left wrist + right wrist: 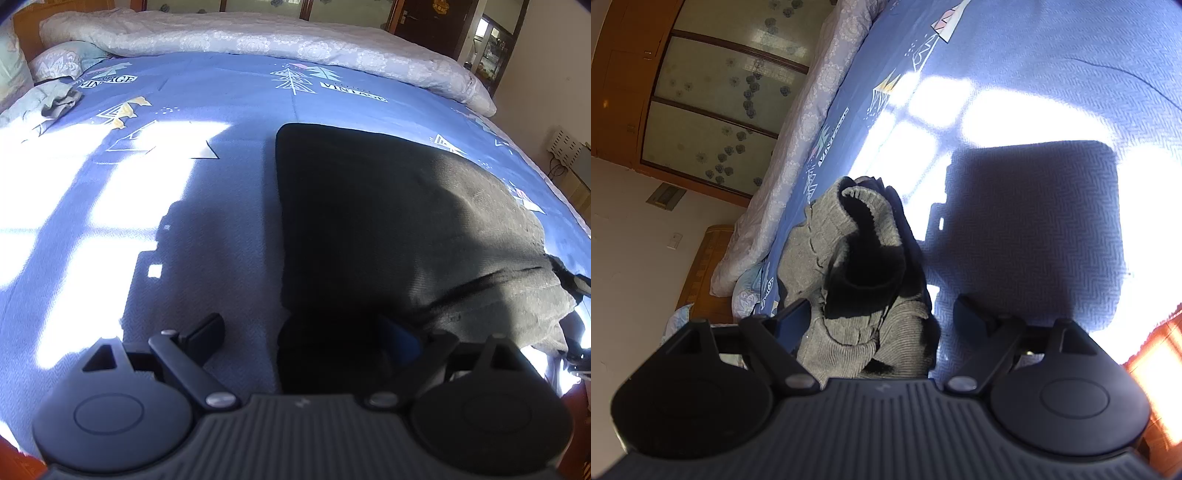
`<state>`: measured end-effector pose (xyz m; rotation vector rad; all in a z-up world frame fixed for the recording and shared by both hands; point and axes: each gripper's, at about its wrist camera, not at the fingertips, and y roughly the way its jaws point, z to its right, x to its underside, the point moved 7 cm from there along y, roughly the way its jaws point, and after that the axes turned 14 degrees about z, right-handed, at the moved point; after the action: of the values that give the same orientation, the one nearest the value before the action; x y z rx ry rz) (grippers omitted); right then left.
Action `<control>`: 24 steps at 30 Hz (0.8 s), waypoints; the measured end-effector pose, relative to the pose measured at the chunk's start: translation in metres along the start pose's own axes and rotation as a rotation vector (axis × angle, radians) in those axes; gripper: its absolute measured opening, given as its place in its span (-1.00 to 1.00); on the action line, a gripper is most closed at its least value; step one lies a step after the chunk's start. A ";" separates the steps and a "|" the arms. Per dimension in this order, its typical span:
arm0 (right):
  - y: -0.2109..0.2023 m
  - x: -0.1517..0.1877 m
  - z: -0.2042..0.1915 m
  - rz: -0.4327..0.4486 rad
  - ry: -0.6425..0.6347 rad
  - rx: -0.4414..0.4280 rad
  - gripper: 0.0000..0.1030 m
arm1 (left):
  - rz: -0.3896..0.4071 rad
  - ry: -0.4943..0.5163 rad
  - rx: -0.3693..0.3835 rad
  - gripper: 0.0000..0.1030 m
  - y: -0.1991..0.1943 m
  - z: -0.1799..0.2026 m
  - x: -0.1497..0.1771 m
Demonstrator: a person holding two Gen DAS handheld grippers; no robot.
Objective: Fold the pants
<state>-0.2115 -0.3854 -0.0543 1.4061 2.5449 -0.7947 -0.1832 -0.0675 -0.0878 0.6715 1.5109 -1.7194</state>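
Both grippers, left (306,332) and right (877,314), held jaws spread around the pants (388,221); seemingly poised to pinch for folding.

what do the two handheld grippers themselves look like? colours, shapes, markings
The two look alike. The left gripper and right gripper are matte black, each with a ribbed central body, a round domed housing on either side, triangular cut-outs, and flat link bars on silver pivot pins. The fingers are dark slabs; one left pad shows blue. No cables or sleeves in view.
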 end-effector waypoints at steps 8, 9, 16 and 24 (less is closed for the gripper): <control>0.000 0.000 0.000 0.001 0.002 -0.007 0.69 | -0.007 -0.008 -0.008 0.81 0.000 0.000 0.000; 0.000 0.001 0.000 -0.001 -0.003 -0.004 0.69 | -0.010 -0.010 -0.010 0.81 -0.001 0.000 -0.001; -0.002 0.005 -0.022 0.021 -0.221 0.088 0.69 | -0.014 -0.071 0.019 0.80 -0.016 -0.015 -0.007; -0.011 -0.013 -0.024 0.069 -0.303 0.087 0.69 | 0.019 -0.185 0.137 0.85 -0.033 -0.031 -0.037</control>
<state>-0.2101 -0.3879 -0.0250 1.2767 2.2471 -1.0303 -0.1903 -0.0288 -0.0442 0.5768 1.2651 -1.8294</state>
